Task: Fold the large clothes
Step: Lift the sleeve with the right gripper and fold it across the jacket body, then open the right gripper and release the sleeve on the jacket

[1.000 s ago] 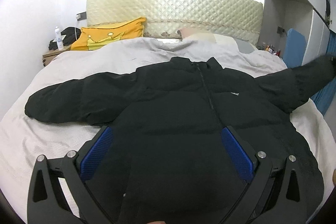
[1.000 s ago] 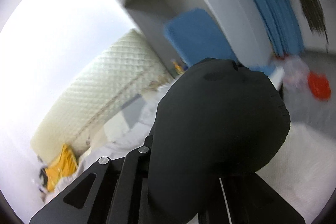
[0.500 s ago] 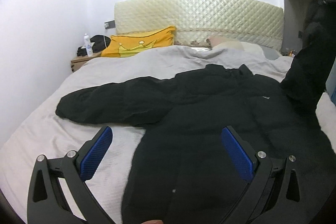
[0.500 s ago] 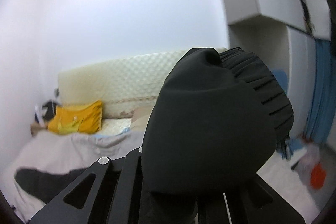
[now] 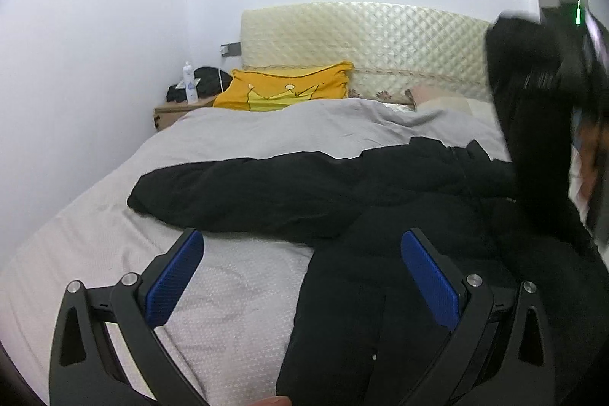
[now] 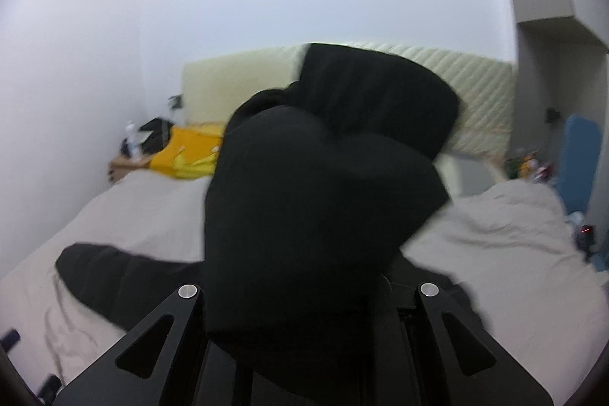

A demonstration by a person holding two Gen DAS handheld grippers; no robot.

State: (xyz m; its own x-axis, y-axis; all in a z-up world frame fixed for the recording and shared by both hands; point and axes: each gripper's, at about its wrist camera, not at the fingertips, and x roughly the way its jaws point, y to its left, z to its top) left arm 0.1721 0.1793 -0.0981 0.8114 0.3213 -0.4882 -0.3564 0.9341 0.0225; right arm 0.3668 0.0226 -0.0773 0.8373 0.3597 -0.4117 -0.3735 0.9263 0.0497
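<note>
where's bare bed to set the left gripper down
Bare sheet lies left of the jacket body, below its spread sleeve. More lies between sleeve and yellow pillow. The right side is crowded by jacket and lifted sleeve.

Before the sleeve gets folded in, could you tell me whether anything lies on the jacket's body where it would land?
Nothing visible does: the right gripper holds the sleeve raised, and the jacket front lies bare on the bed.
</note>
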